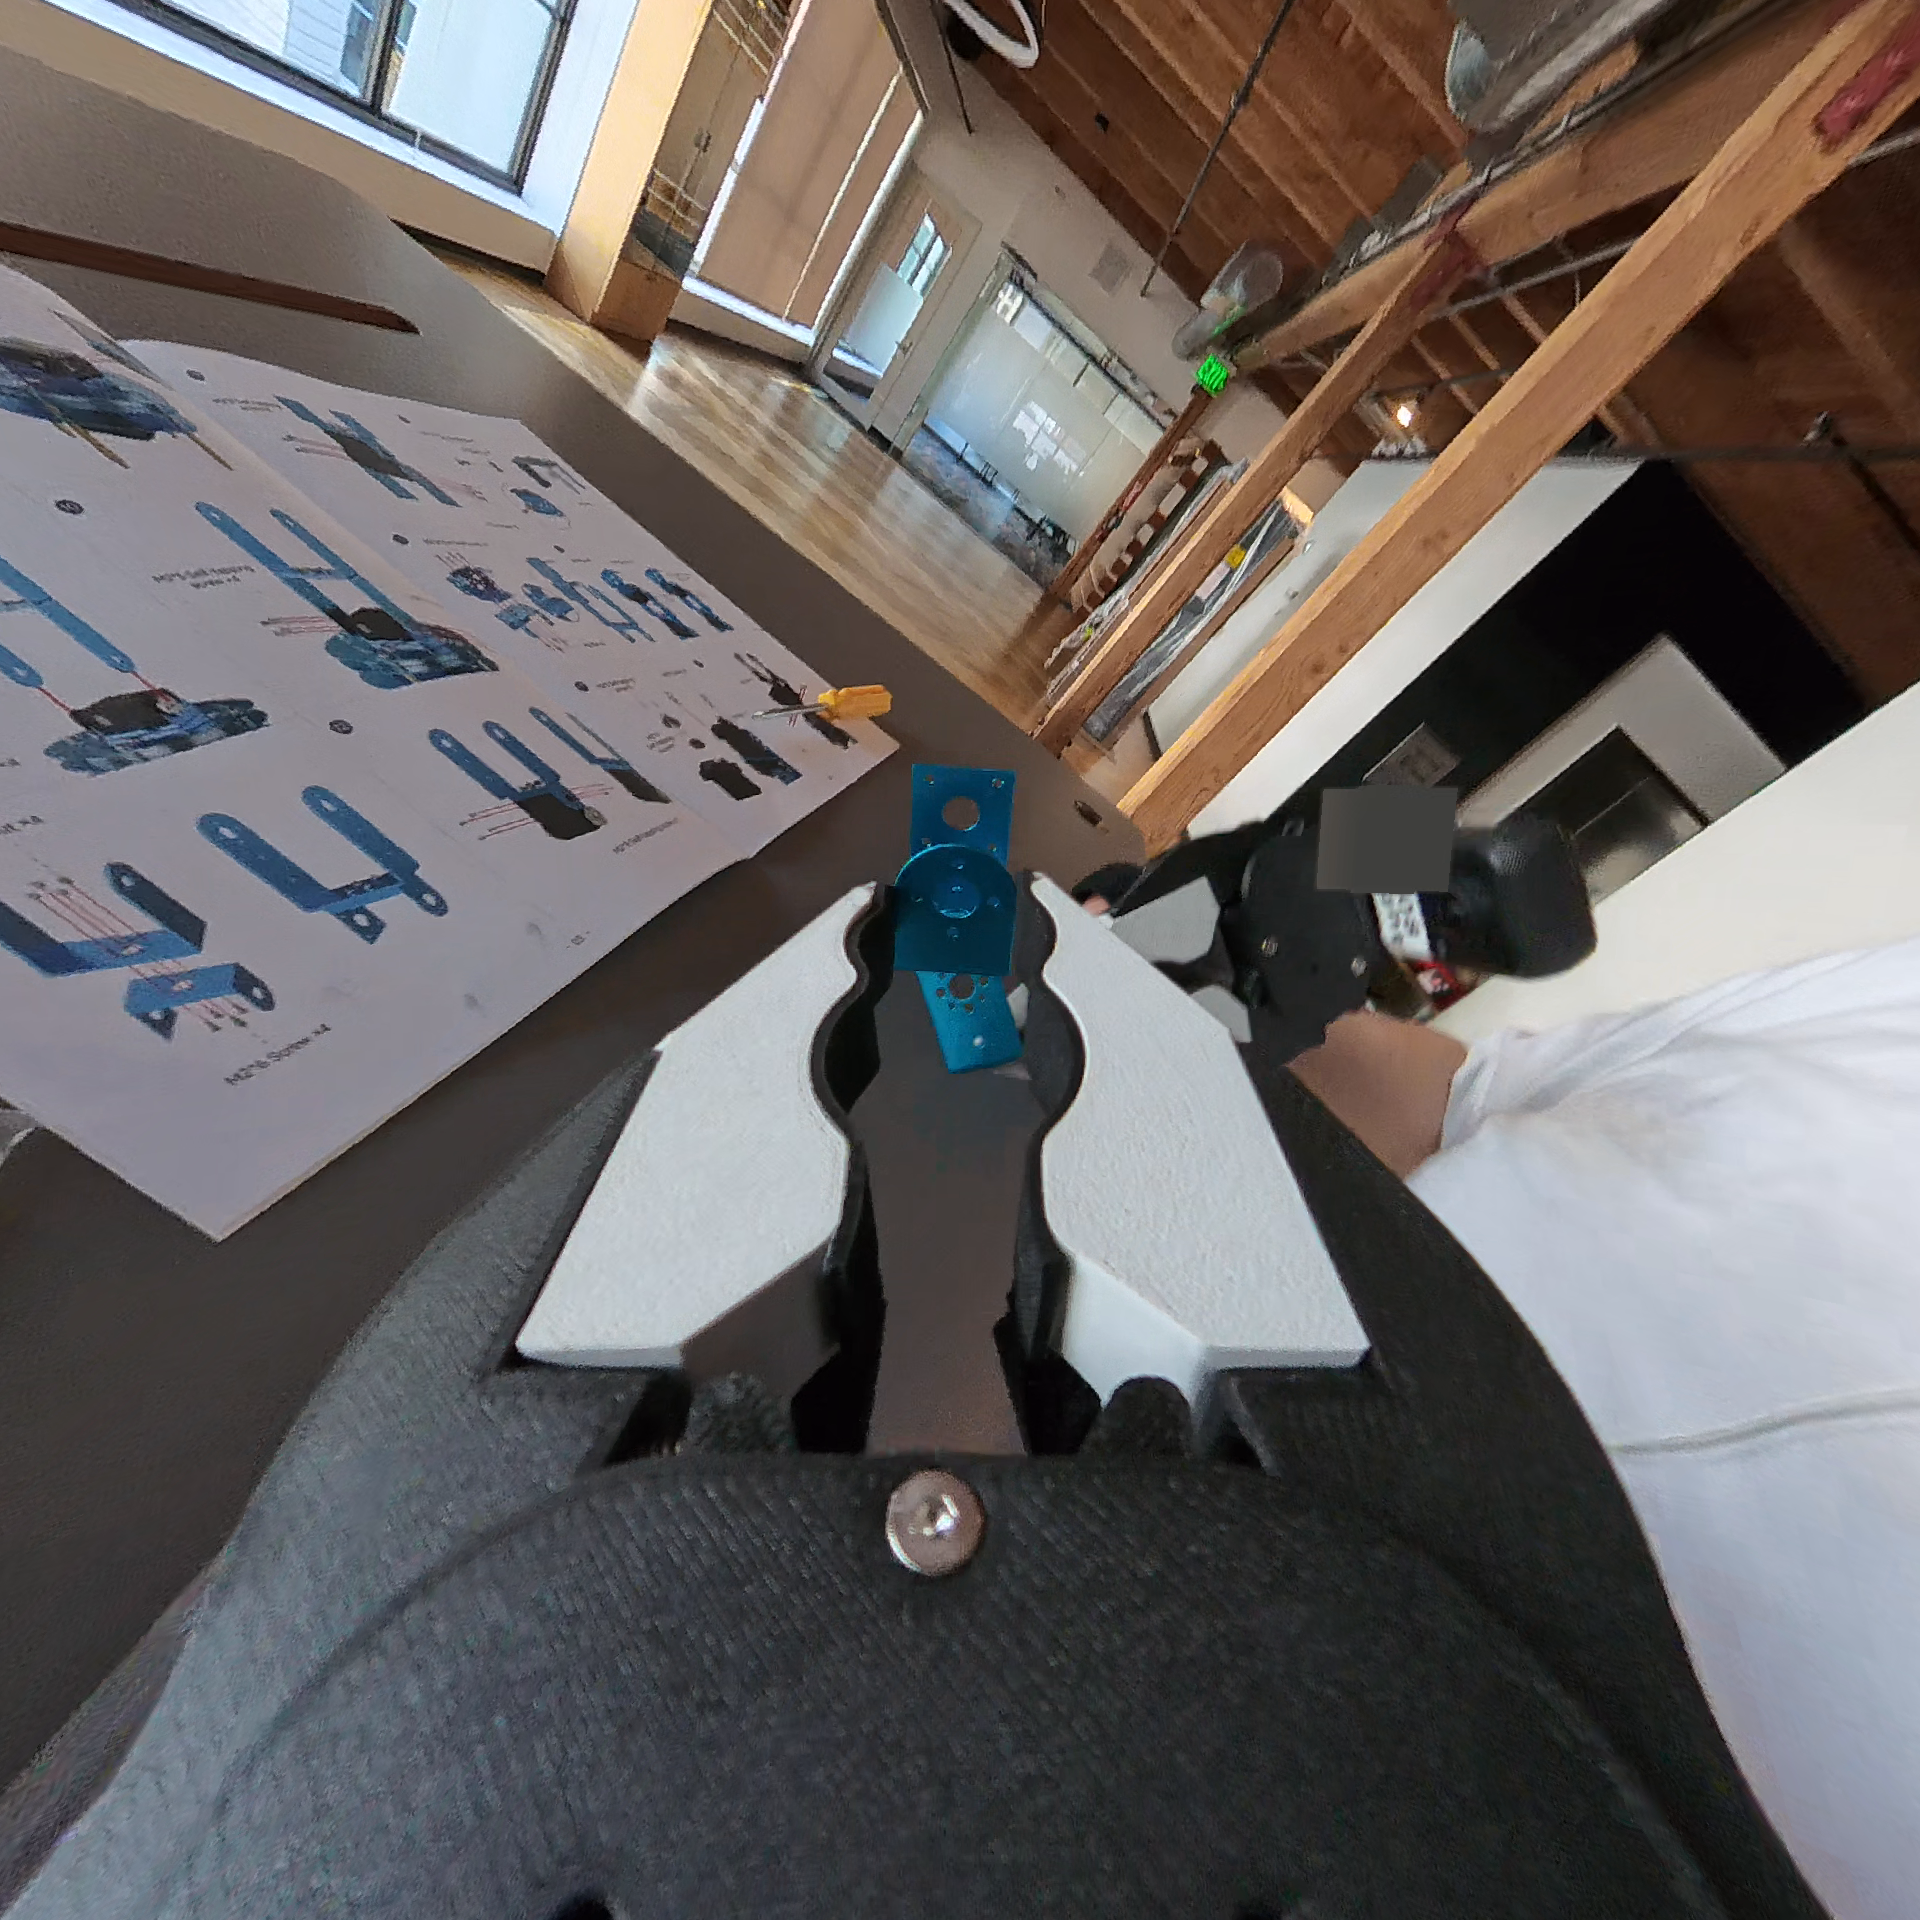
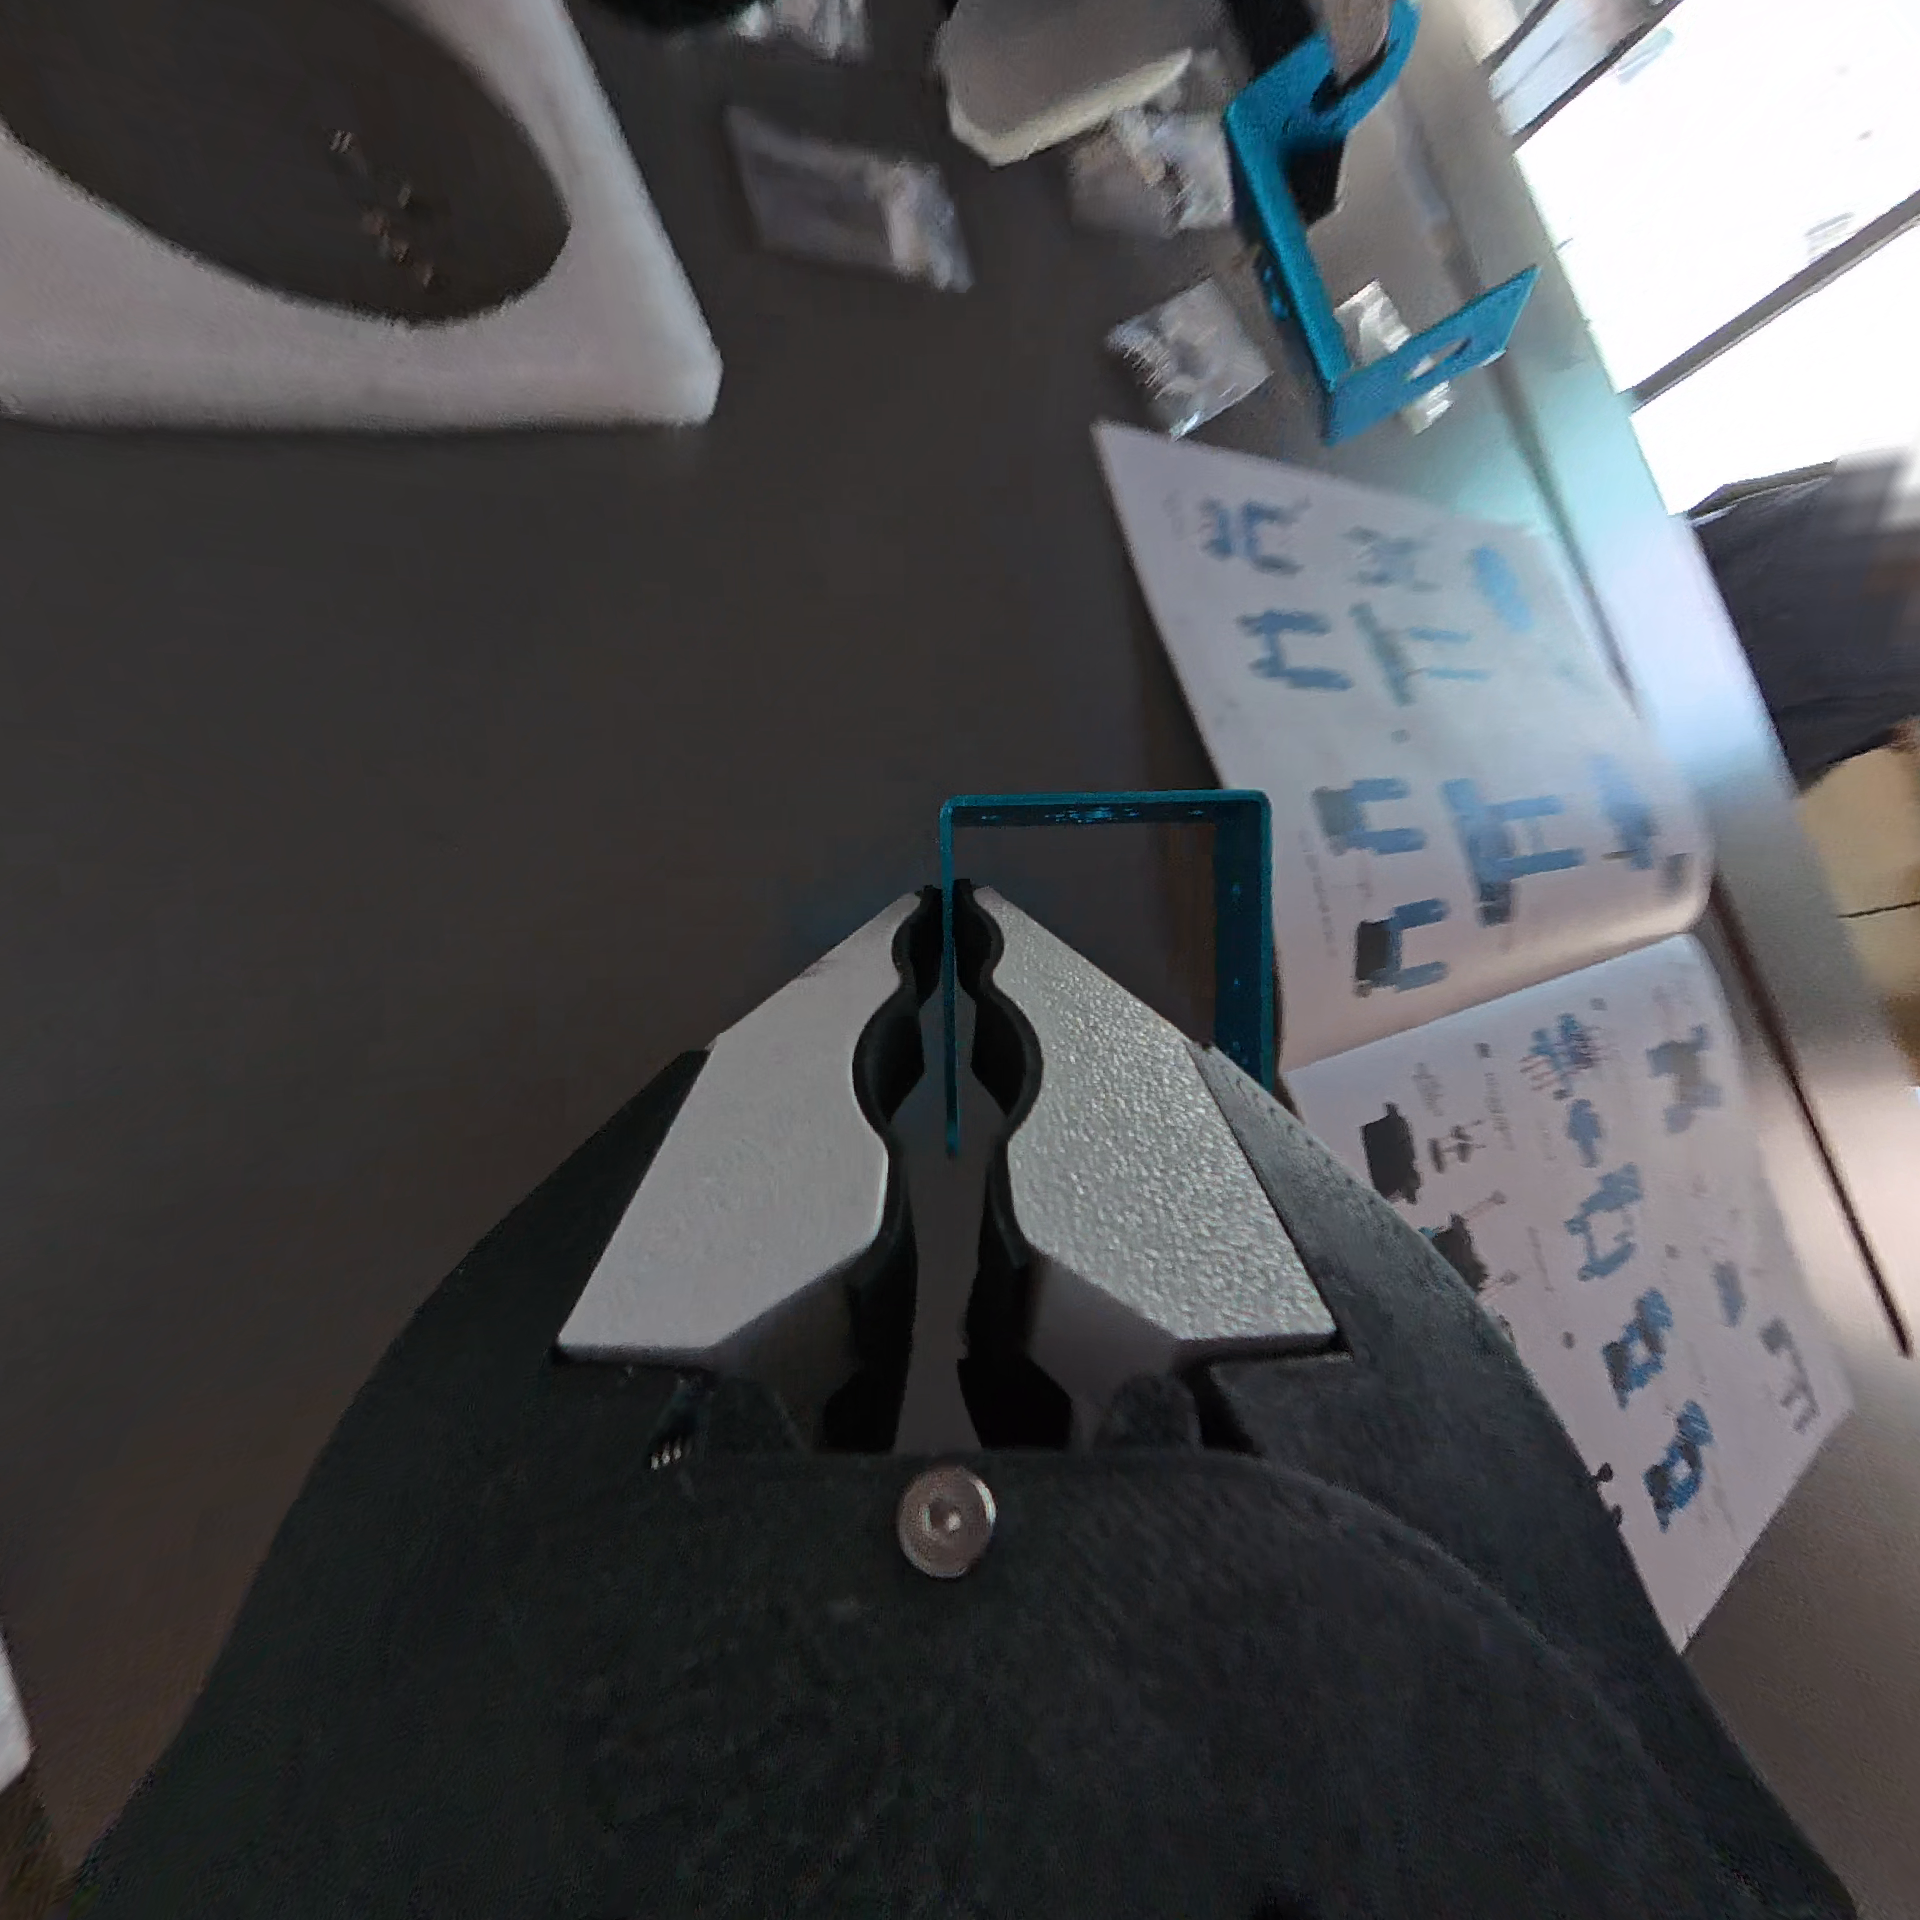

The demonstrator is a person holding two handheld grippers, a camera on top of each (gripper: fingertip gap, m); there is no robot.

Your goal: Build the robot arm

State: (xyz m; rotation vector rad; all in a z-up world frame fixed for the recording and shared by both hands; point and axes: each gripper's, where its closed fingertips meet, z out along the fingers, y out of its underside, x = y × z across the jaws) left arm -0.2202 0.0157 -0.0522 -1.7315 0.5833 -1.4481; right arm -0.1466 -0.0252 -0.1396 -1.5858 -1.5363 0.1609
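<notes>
Loft-style office/workshop: exposed timber beams point(image 1: 1455, 436), wood floor point(image 1: 831, 457), glass partitions point(image 1: 1018, 405), assembly manual point(image 1: 343, 727) open on grey worktop point(image 2: 520, 675).

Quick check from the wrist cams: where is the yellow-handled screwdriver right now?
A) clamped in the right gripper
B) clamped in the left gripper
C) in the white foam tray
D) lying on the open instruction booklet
D: the yellow-handled screwdriver lies on the open instruction booklet, near its far corner, while the left gripper clamps a blue bracket.
</notes>
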